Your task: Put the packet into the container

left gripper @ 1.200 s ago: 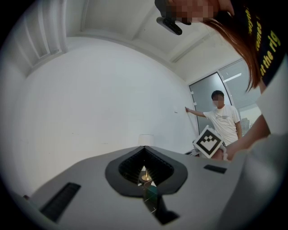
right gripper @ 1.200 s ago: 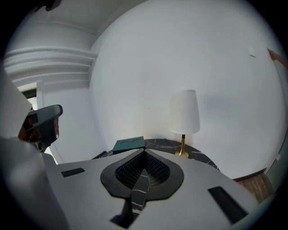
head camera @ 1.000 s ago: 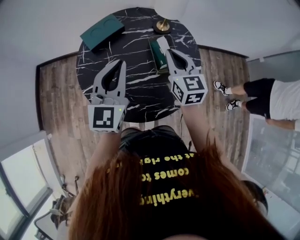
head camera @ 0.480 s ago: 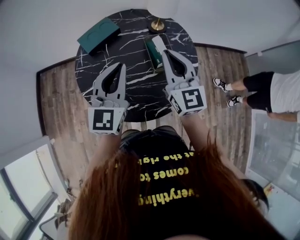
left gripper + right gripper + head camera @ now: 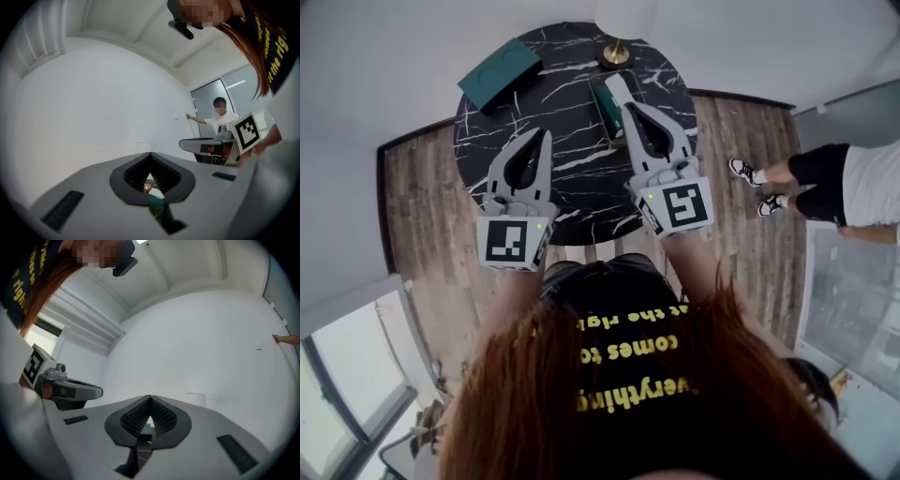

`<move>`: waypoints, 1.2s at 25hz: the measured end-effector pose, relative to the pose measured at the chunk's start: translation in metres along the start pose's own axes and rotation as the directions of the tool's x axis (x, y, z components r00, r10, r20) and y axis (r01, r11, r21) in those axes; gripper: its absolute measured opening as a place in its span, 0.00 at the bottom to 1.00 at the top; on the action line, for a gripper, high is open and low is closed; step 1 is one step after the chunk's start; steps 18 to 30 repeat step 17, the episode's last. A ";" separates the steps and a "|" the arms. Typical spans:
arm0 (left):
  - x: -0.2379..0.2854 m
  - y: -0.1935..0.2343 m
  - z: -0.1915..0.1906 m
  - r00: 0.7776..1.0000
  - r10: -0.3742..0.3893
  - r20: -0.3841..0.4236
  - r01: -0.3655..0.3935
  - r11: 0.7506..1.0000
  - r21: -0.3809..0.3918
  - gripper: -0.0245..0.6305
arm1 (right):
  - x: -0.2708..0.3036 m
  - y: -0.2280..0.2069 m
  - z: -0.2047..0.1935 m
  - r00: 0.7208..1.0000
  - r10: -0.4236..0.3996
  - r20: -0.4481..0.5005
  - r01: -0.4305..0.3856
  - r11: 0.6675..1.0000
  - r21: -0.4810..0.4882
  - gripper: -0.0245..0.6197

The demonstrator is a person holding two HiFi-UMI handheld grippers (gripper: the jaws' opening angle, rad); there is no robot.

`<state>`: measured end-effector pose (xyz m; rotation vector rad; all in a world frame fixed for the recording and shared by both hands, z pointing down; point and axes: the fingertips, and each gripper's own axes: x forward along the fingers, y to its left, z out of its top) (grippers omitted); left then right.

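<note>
Marble table [image 5: 581, 178]: left tool [image 5: 547, 133], right tool [image 5: 628, 108] closed, empty.

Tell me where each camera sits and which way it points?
Head view: on the person's head, looking steeply down at the round table; hair, shirt, left gripper and right gripper show.
Left gripper view: rides the left gripper, looking level along its shut jaws at a white wall; hair and the right gripper show at right.
Right gripper view: rides the right gripper, facing the white wall past its shut jaws; the left gripper shows at left.
Shared: each gripper view shows the other gripper.
</note>
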<state>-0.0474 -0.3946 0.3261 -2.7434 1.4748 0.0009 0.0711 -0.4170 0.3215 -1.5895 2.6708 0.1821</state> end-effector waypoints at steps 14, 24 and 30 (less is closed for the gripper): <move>-0.003 0.002 0.006 1.000 0.007 0.004 -0.007 1.000 0.023 0.04 | -0.002 0.006 0.016 0.999 0.006 0.037 -0.005 1.000 -0.027 0.06; -0.004 0.000 0.008 1.000 0.010 0.012 -0.010 1.000 0.018 0.04 | -0.003 0.006 0.017 0.999 0.007 0.039 -0.006 1.000 -0.029 0.06; -0.004 0.000 0.008 1.000 0.010 0.012 -0.010 1.000 0.018 0.04 | -0.003 0.006 0.017 0.999 0.007 0.039 -0.006 1.000 -0.029 0.06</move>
